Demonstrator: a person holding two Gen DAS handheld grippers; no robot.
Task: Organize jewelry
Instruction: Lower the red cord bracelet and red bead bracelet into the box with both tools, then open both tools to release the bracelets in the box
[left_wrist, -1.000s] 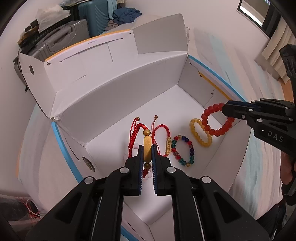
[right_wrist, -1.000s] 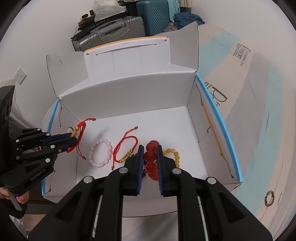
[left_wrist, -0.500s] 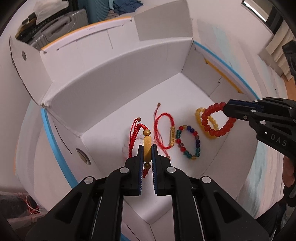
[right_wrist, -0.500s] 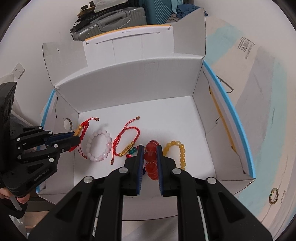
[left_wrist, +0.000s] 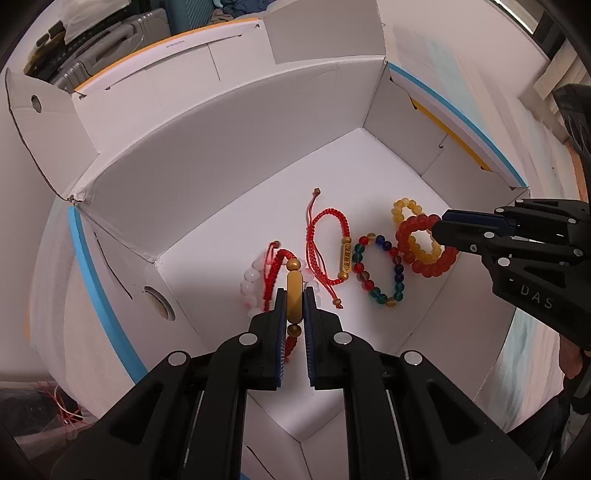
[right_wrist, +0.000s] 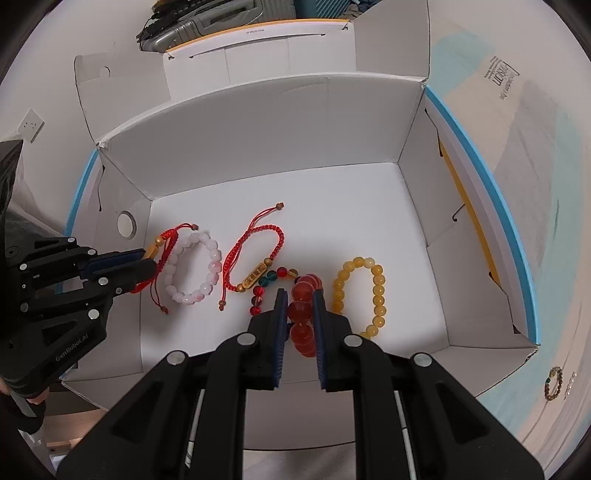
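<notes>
Left tongs (left_wrist: 294, 302) pinch gold-barrel cord bracelet (left_wrist: 294, 288) — (right (right_wrist: 300, 308): red beads (right_wrist: 303, 314)).

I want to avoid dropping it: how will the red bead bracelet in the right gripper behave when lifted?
The red bead bracelet will probably hang as a loose loop, being strung beads gripped at one side. Its round glossy beads might slip between the right gripper's jaws. Once set down, it could roll slightly.

Grey suitcase (right_wrist: 173, 27) against white wall; wall socket (right_wrist: 32, 124) left.
</notes>
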